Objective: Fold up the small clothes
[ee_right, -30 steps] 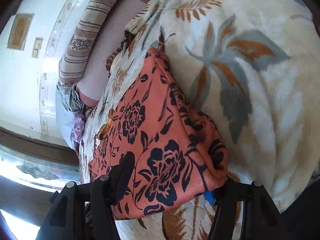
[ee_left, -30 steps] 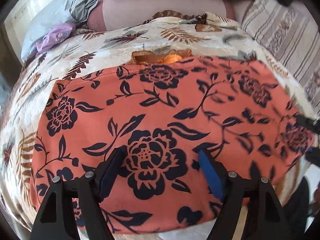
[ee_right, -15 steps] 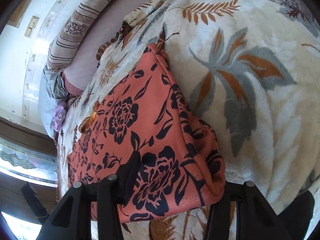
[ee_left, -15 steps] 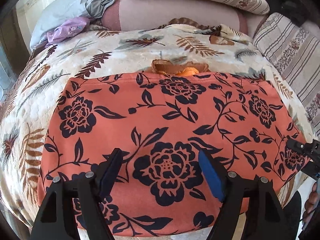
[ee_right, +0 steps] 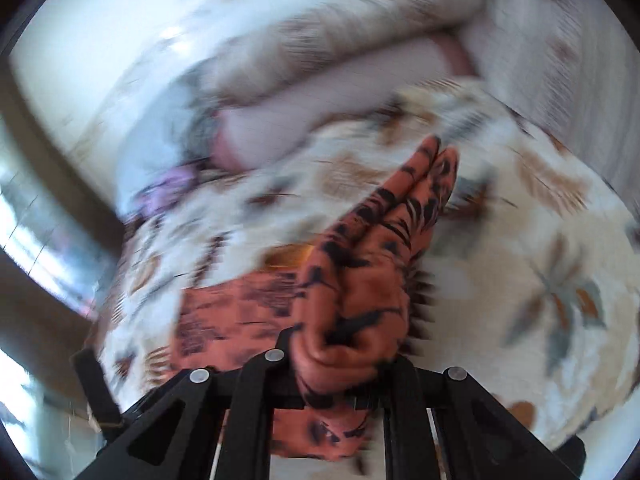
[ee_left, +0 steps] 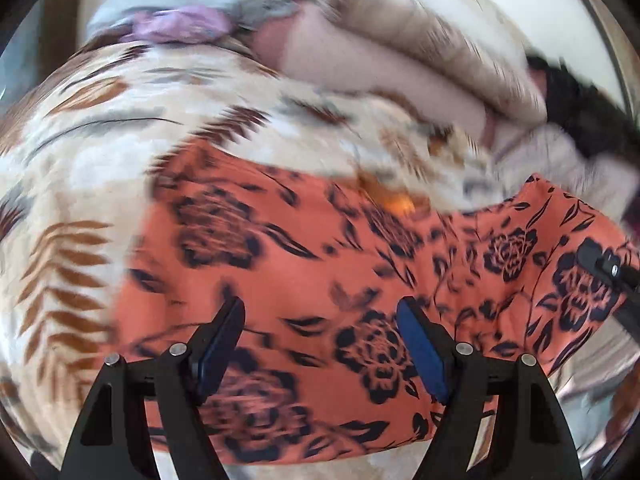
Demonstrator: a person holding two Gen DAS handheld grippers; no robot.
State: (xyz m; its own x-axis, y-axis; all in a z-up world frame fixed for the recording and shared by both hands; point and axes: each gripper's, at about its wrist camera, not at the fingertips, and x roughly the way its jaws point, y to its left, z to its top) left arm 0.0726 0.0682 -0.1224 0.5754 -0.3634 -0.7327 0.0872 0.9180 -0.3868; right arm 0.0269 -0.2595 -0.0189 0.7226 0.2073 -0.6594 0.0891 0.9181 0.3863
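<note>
While the right tongs (ee_right: 340,364) pinch the orange floral garment (ee_left: 320,280), the left tongs (ee_left: 320,344) gape, no writing legible.

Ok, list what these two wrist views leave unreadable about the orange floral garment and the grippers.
- Right wrist view: the right gripper pads, buried in the bunched orange floral garment.
- Left wrist view: the garment's near hem, hidden behind the open left gripper.
- Both views: motion blur smears the leaf-print blanket and the pillows behind it.

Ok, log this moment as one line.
task: fold small clothes | right gripper: shut on orange floral garment edge | left gripper: open above garment
</note>
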